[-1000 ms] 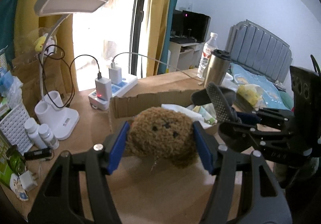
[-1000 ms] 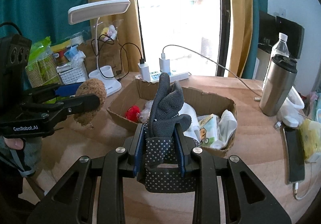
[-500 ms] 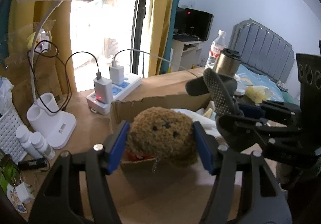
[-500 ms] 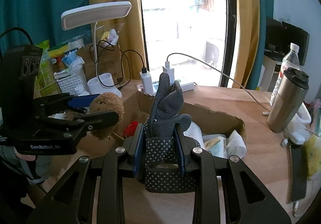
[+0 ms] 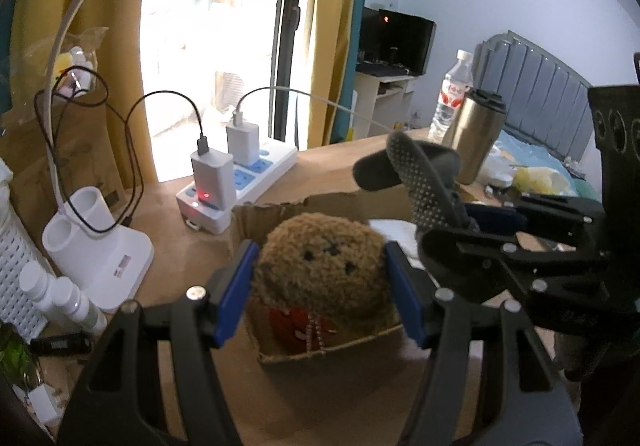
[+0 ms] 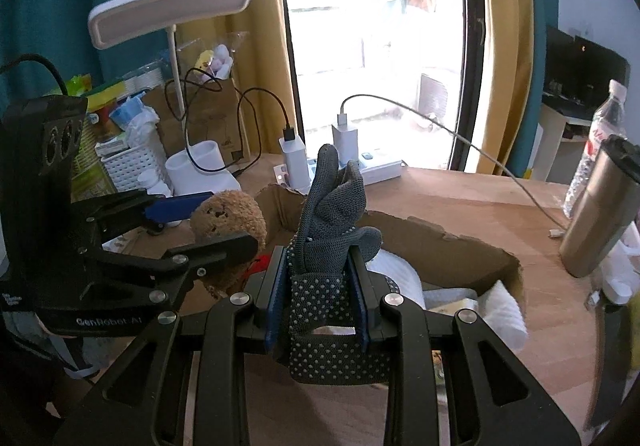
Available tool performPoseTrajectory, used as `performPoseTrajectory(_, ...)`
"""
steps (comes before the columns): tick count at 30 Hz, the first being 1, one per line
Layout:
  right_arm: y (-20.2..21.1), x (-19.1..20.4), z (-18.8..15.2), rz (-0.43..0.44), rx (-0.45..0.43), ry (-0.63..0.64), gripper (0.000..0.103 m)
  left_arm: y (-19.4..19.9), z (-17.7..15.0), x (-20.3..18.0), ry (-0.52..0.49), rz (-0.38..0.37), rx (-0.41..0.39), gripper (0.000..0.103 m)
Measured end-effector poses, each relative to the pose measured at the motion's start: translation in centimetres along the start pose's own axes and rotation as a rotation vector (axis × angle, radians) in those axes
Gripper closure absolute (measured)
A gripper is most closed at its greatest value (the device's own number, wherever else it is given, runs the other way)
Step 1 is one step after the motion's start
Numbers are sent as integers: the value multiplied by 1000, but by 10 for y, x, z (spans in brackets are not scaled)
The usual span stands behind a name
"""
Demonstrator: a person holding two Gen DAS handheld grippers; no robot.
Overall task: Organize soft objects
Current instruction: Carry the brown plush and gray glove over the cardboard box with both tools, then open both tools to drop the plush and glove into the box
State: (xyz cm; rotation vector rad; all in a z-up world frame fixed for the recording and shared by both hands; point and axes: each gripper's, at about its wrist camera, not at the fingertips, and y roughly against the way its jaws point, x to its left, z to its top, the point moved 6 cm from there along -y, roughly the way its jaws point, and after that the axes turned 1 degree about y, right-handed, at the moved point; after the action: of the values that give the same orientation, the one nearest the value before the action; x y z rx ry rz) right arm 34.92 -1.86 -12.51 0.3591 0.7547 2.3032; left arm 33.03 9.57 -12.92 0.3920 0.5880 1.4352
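Brown plush toy (image 5: pixel 324 266) sits clamped in the left gripper (image 5: pixel 320 286) above the cardboard box (image 6: pixel 440 246); alongside, the down-tilted right gripper (image 6: pixel 318 294) pinches a grey dotted glove (image 6: pixel 332 222).

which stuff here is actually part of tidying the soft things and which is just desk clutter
Part of the job:
- brown plush toy, held in the left gripper
- grey dotted glove, held in the right gripper
- cardboard box, already holding a red soft item

Just lying about:
- desk lamp
- power strip with chargers
- steel tumbler
- water bottle
- white basket
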Motion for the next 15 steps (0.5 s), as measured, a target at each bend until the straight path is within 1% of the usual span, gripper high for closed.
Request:
performPoseTrajectory(5,-20,-4,-1,22,21,-18,73,-15,-1,2,-11,-8,12,38)
performPoseTrajectory(8,-30,-7,-4,31,39,-25,73,-25,-4,9,3,-3,30,37)
performPoseTrajectory(15,-46,-18,-12,29,76,-53,73,-46,-16,12,11,-10,75,37)
